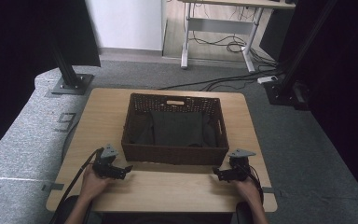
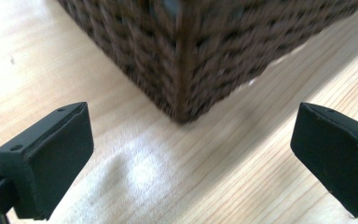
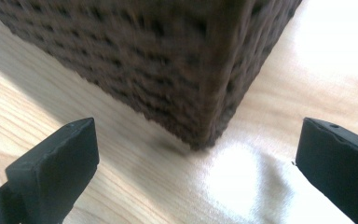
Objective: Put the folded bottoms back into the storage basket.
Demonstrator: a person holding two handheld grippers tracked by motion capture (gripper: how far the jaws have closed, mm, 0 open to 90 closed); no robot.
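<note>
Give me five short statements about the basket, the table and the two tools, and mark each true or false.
1. The woven basket stands on the wooden table. True.
2. The left tool is shut on the basket's rim. False: its jaws stand wide apart, short of the near corner.
3. A dark cloth lies inside the basket. True.
4. The right tool is open. True.
5. The basket is white plastic. False: it is dark brown wicker.
</note>
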